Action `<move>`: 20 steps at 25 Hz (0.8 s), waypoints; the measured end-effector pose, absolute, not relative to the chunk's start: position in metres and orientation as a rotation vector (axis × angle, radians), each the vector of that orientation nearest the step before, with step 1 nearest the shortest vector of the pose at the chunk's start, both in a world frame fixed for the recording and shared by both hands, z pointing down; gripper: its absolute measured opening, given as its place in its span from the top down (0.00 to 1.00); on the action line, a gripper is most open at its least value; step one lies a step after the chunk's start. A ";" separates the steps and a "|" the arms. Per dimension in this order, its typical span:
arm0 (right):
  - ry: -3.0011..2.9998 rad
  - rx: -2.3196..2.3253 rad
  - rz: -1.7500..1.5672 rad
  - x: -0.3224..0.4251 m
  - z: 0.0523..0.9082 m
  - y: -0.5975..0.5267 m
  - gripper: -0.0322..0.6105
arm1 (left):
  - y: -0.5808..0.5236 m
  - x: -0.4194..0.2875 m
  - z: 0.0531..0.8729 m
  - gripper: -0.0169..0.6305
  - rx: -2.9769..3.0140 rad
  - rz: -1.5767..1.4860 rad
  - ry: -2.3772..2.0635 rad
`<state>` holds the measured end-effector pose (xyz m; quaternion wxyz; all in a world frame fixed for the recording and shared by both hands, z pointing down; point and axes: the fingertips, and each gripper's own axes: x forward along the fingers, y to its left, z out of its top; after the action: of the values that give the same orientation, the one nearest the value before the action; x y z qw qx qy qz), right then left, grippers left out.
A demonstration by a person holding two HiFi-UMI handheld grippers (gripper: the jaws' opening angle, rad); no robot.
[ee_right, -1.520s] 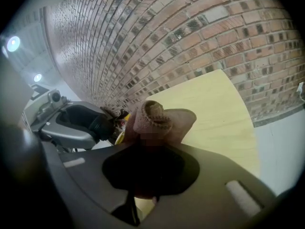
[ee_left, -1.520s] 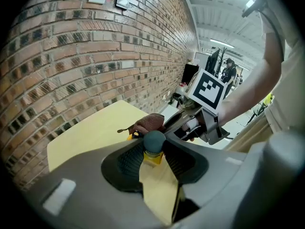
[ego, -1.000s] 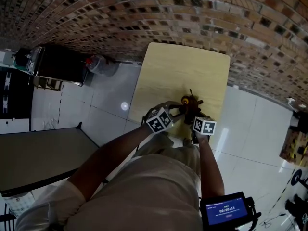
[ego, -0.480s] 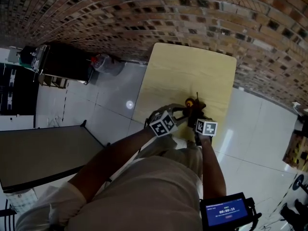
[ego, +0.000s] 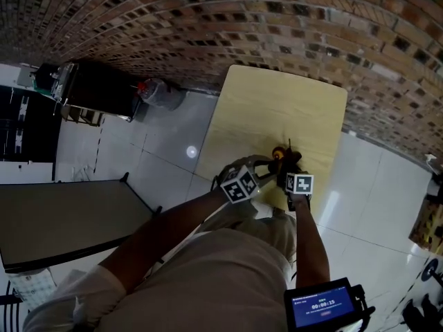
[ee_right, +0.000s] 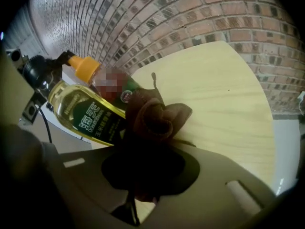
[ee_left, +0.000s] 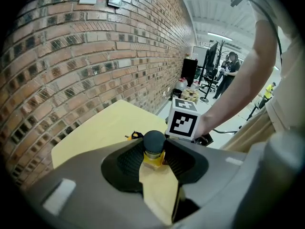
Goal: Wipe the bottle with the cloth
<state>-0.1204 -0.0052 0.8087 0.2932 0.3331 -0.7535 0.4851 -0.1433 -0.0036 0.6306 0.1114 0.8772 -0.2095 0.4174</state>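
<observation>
Two grippers meet over the near end of the table.

- Wall (ego: 208,19): brick, spans the far side.
- Floor (ego: 159,144): pale glossy tile, left and right of the table.
- Dark bench (ego: 62,220): near left, well apart from the work.
- Table (ego: 277,109): yellow wood top, far edge against the wall. Far part bare.
- Left gripper (ee_left: 154,152): comes in from the left. Jaws closed on the bottle's top end, a yellow part pinched between the pads. A dark round knob shows just above that; cannot tell what it is.
- Right gripper (ee_right: 145,151): just right of the left one. Jaws clamped on the cloth, which bulges out past the tips. Its marker cube (ee_left: 183,120) sits just beyond the left jaws.
- Bottle (ee_right: 86,111): clear, yellow oil inside, dark green label. Tilted, cap to the far left, body running toward the right gripper. Over the table's near end. Cannot tell whether it touches the tabletop.
- Cloth (ee_right: 155,116): dark brown, bunched. Pressed against the bottle's side at the label.
- Cap (ee_right: 86,67): orange, at the bottle's raised end.
</observation>
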 end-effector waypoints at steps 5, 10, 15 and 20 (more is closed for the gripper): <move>-2.006 0.874 1.138 -0.118 0.808 -0.006 0.84 | -0.003 -0.149 0.631 0.73 2.502 1.224 -0.721; -2.062 1.013 1.134 -0.089 0.785 -0.004 0.84 | -0.008 -0.147 0.628 0.73 2.405 1.140 -0.878; -2.154 1.009 1.144 -0.062 0.764 0.027 0.84 | -0.017 -0.147 0.628 0.72 2.235 1.058 -1.050; -2.123 1.029 1.193 -0.042 0.771 0.065 0.84 | -0.009 -0.137 0.632 0.58 2.247 1.072 -0.992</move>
<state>-0.0423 0.0647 0.7711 0.2464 0.3771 -0.7782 0.4375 -0.1371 -0.0090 0.6324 0.2290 0.8162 -0.3602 0.3894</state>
